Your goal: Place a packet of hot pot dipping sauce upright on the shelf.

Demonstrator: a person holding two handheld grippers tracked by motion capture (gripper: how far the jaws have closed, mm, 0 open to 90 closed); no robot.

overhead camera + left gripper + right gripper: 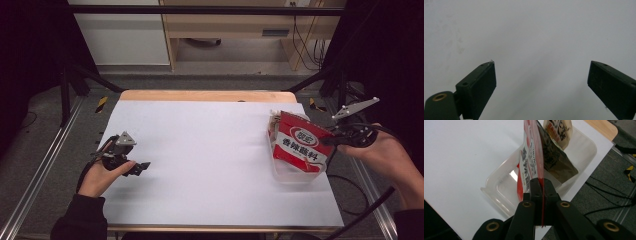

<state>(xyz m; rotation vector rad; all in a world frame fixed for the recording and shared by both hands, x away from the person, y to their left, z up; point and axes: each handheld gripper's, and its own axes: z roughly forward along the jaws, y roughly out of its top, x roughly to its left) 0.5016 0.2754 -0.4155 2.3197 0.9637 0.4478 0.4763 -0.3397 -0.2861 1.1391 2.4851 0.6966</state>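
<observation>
Hanging edge-on over the clear plastic bin (295, 172) at the right edge of the white tabletop (210, 155), the red sauce packet (301, 143) stands upright with its long axis near vertical and its lower end down inside the bin — other packets (557, 130) lean behind it. Right claw (541, 185) is clamped on its side edge, so it's a straight drop. Left claw (141, 167) rests wide and empty, well apart on the tabletop's far left.
</observation>
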